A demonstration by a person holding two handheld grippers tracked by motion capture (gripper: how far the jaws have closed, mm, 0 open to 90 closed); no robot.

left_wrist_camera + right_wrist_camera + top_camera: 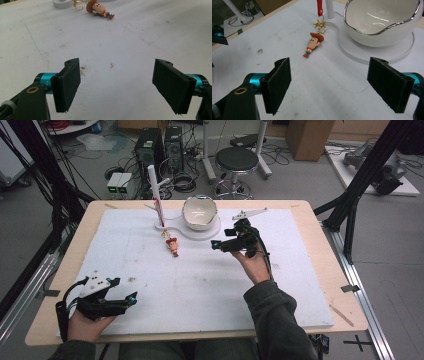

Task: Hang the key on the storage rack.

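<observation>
White bowl (199,213) with silver rim sits on white stand base (210,231), inside bare as far as I see. Cowboy keychain (173,245) lies flat on white foam mat (200,285), just beside base, red strap (319,5) running up by post (154,185). My right gripper (226,243) near bowl, jaws wide apart, nothing between. My left gripper (122,292) at near left corner, well apart from keychain, jaws spread, nothing held. Right gripper view gives bowl interior; high view gives floor, stool (236,160).
</observation>
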